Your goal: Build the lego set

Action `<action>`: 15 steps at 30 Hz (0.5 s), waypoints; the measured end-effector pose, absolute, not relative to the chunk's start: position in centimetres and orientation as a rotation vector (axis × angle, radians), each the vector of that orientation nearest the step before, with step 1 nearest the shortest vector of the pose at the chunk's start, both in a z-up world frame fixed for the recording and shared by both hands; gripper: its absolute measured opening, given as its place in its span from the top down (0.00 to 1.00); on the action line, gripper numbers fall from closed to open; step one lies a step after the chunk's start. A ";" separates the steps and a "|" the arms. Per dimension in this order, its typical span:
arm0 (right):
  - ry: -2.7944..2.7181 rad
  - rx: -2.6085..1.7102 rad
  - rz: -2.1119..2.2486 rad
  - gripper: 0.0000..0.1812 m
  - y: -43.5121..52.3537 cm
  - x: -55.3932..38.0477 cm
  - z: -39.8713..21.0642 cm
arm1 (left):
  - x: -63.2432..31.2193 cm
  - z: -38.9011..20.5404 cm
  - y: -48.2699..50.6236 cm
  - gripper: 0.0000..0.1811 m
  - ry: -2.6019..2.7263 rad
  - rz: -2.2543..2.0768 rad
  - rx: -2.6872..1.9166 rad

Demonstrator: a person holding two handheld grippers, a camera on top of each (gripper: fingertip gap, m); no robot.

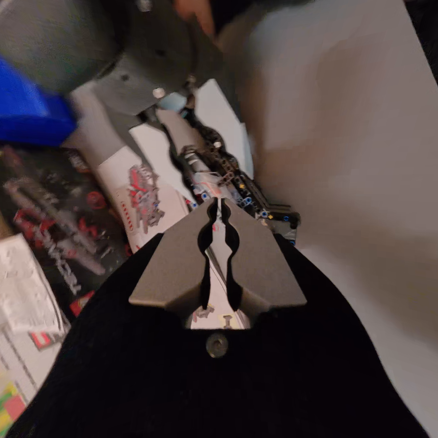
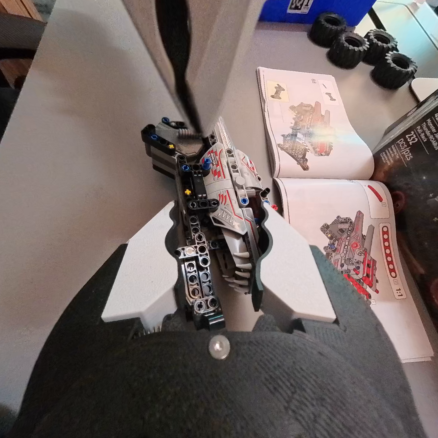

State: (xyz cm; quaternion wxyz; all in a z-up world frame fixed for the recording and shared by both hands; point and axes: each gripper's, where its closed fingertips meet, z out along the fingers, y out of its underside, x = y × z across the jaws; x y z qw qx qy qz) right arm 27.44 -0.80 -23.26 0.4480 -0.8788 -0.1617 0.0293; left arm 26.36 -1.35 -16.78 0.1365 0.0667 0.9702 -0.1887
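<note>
Lego truck body (image 2: pixel 213 213) is where your build stands: a long chassis of black beams with grey, red-striped panels and a row of grey teeth, lying on the pale surface (image 2: pixel 71 166) between your two grippers. By the look of it you are well into the build, since the frame, side panels and toothed front are already joined.

Your right gripper (image 2: pixel 219 207) has its jaws spread wide around the near end of the body, the black beams against one finger and the grey panel against the other, so it seems to be holding the model steady, though how firmly I cannot tell. Your left gripper (image 1: pixel 219 201) comes in at the far end with its jaws nearly closed; a thin pale sliver shows between the tips, but the blur hides whether it is a held part.

What is left, judging from the surface: the instruction booklet (image 2: pixel 320 132) lies open beside the model, with a red beam pictured that I cannot see on the body. Four black tyres (image 2: pixel 362 45) sit unmounted near the blue bin (image 2: pixel 315 11), so wheels are to come.
</note>
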 end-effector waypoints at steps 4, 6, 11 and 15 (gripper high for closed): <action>-0.449 -2.148 0.019 0.64 -0.7 27.2 -23.1 | 28.2 -16.5 1.5 0.90 2.608 -0.700 -0.269; -0.468 -2.143 -0.016 0.64 -0.6 27.0 -23.1 | 27.0 -17.3 1.9 0.92 2.585 -0.893 -0.438; -0.556 -2.104 -0.238 0.64 0.2 26.6 -22.8 | 25.4 -17.6 4.4 0.79 2.415 -1.085 -0.742; -0.605 -2.029 -0.607 0.69 1.0 25.5 -22.4 | 24.1 -18.9 6.8 0.73 2.330 -1.178 -0.911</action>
